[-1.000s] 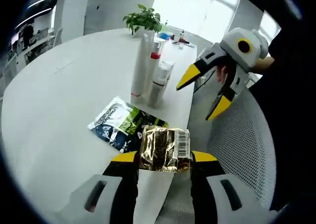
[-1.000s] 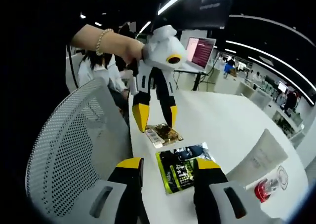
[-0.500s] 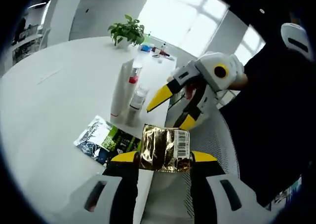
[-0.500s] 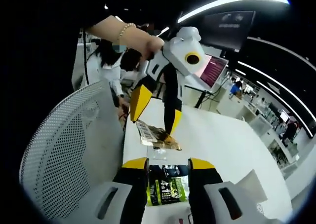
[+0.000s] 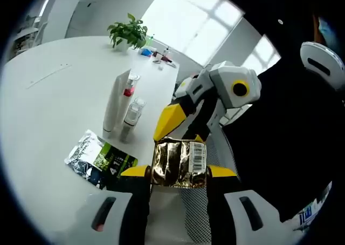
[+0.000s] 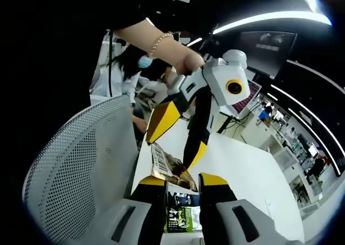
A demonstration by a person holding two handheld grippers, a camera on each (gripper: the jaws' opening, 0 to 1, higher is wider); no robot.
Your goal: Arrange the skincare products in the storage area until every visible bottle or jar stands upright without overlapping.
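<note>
fingers [image 5: 141, 172] of the left gripper [image 5: 178, 172] are clenched on a gold foil sachet [image 5: 179, 163] with a barcode label along one edge, held above the near rim of the white bench [image 5: 48, 110]. the sachet hides the fingertips, so only the yellow pads at either side show. in the right gripper view the right gripper [image 6: 179, 181] has its own yellow-tipped fingers [image 6: 152, 181] set apart, released and holding nothing, with the sachet's lower corner [image 6: 171, 166] lying in the gap just ahead; whether it touches them is hard to tell.

the right gripper crosses into the left gripper view from the right, one yellow finger reaching down to just above the sachet's top edge, the other mostly hidden behind it.

on the bench beyond, a dark and green flat packet [image 5: 98, 160] lies flat. further on, a white tube [image 5: 115, 101] stands upright, a red-capped bottle [image 5: 129, 89] partly hidden behind it and a small clear-capped bottle [image 5: 132, 114] just beside it. a potted plant [image 5: 127, 33] sits at the far edge, with small blurred items near it. a white mesh chair [image 6: 75, 158] stands beside the bench.
</note>
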